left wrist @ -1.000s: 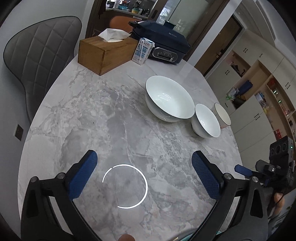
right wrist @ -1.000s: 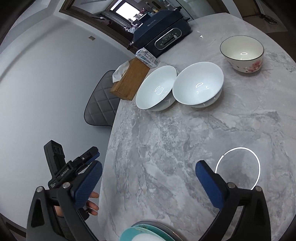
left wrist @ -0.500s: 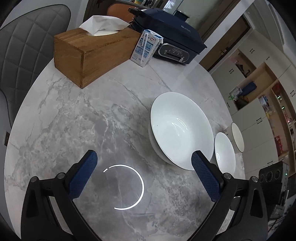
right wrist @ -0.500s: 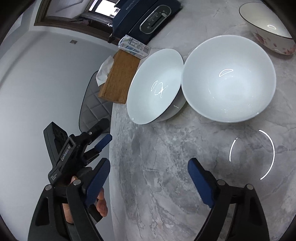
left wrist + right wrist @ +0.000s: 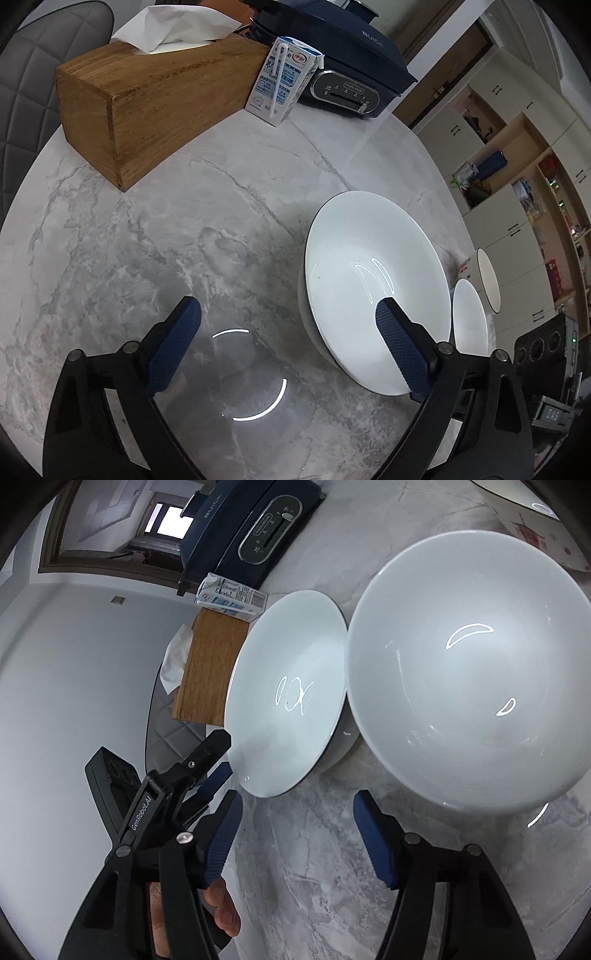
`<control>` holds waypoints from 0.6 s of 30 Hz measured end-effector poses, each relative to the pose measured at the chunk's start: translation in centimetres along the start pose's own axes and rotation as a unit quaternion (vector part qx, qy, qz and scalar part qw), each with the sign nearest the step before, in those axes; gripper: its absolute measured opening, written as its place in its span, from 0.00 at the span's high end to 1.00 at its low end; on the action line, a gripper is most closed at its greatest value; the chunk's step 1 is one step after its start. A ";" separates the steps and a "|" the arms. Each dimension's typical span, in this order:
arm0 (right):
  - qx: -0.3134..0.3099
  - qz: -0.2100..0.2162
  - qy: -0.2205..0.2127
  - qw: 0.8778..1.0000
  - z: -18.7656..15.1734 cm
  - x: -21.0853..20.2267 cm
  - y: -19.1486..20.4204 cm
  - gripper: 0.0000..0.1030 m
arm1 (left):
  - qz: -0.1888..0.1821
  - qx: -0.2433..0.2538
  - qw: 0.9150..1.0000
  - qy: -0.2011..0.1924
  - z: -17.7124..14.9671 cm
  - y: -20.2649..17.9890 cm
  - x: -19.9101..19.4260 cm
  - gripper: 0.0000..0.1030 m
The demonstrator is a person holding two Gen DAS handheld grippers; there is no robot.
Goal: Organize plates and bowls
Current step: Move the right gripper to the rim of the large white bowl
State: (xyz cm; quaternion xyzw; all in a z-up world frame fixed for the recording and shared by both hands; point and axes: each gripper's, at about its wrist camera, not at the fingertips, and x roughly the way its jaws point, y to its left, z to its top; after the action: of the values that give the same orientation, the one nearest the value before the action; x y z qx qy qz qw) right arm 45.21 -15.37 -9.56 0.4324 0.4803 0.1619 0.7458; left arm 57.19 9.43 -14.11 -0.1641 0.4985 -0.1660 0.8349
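Observation:
A wide white bowl with a dark rim (image 5: 373, 288) (image 5: 288, 694) stands on the marble table (image 5: 147, 240). Beside it is a second white bowl (image 5: 469, 317) (image 5: 469, 672), and beyond that a floral bowl (image 5: 487, 280) (image 5: 535, 524). My left gripper (image 5: 288, 347) (image 5: 221, 757) is closing. The wide bowl's near rim lies between its jaws, with one pad over the bowl's inside, and neither pad presses on it. My right gripper (image 5: 301, 834) is also closing, just short of the two white bowls, with only bare table between its fingers.
A wooden tissue box (image 5: 147, 96), a milk carton (image 5: 280, 85) and a dark blue electric cooker (image 5: 340, 62) stand at the table's far side. A grey chair (image 5: 22, 92) is behind the box. A hand (image 5: 218, 912) holds the left gripper at the table's left edge.
Both grippers came forward and down towards the bowls, which now look much larger. Both pairs of jaws have narrowed, the right one more. The right view has rolled.

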 end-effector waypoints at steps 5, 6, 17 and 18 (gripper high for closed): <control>0.013 -0.007 -0.018 1.000 1.1 0.8 0.2 0.38 | -0.014 -0.006 1.000 0.014 1.0 -0.2 1.7 0.41; 0.013 -0.011 -0.022 1.000 1.4 0.9 0.3 0.40 | -0.014 -0.004 1.000 0.013 1.0 -0.3 2.0 0.47; 0.035 -0.042 -0.032 0.998 3.0 2.6 -0.5 0.49 | -0.010 0.006 1.000 0.008 1.5 -1.1 3.3 0.47; 0.037 -0.046 -0.032 0.998 3.1 2.7 -0.5 0.49 | -0.007 0.008 1.000 0.009 1.5 -1.2 3.3 0.59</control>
State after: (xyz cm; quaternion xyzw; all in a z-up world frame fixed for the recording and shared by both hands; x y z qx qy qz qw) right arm 49.13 -15.40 -10.98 0.4418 0.4811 0.0960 0.7511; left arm 59.86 7.04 -15.47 -0.1590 0.5035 -0.1772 0.8306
